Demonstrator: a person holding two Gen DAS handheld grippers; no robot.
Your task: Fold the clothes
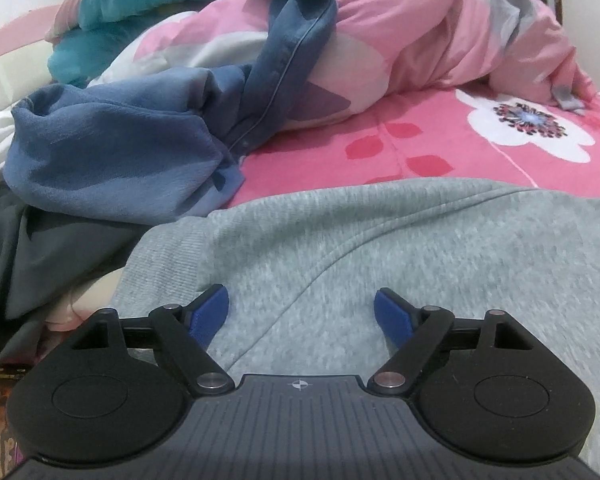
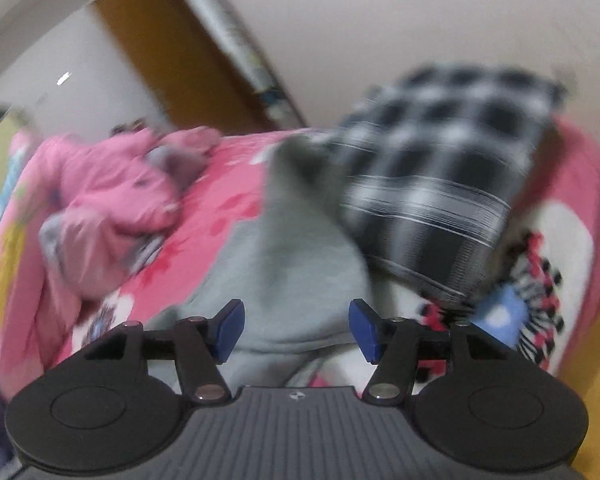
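On the pink floral bedsheet [image 1: 420, 148], left wrist view: left gripper [image 1: 302, 312] hovered over a grey sweatshirt [image 1: 420, 248], fingers spread wide, nothing between them. A crumpled blue garment [image 1: 112, 152] lay beyond, left, against a pink duvet [image 1: 440, 32]; a dark grey cloth [image 1: 40, 252] sat beside the sweatshirt. Right wrist view, blurred: right gripper [image 2: 296, 330] was parted, empty, above the grey sweatshirt [image 2: 284, 256], a black-and-white checked garment [image 2: 440, 176] beside it.

Left gripper [image 1: 301, 312]: angled downward, jaws spread wide, nothing pinched. Right gripper [image 2: 296, 326]: angled downward, jaws parted, nothing gripped; view motion-blurred.
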